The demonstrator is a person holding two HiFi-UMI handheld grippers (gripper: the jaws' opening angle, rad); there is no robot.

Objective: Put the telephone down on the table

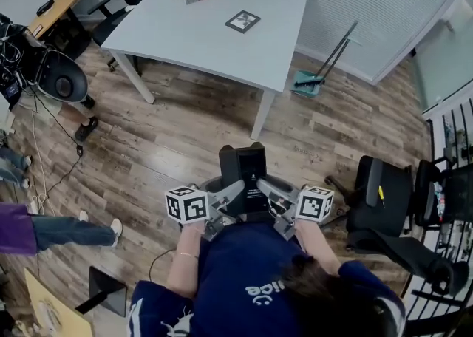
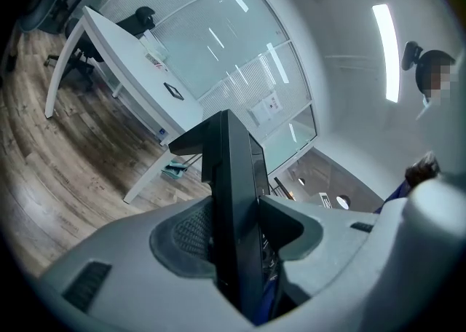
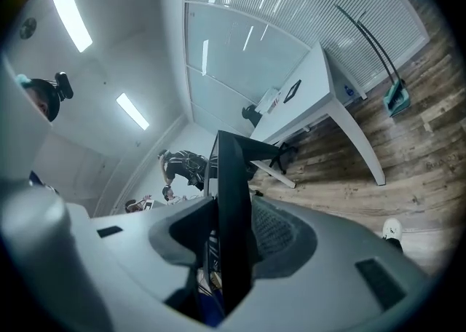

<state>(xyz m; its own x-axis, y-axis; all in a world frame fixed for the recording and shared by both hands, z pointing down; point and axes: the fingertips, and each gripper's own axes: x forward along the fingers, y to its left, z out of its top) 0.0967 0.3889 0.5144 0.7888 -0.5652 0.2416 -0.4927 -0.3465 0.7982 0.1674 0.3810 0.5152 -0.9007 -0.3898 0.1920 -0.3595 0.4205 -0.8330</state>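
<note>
My left tool (image 1: 223, 206) and right tool (image 1: 272, 206) pinch opposite edges of the black plastic telephone (image 1: 244, 169), stiff, smooth and probably weighty

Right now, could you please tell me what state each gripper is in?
Left gripper: closed on the black telephone, on its left side.
Right gripper: closed on the same telephone, on its right side.

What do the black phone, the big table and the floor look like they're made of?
The telephone looks like matte black plastic: flat moulded panels. The table has a smooth pale top, likely laminate, on white legs. The floor shows planks with grain, wood or wood-look vinyl.
</note>
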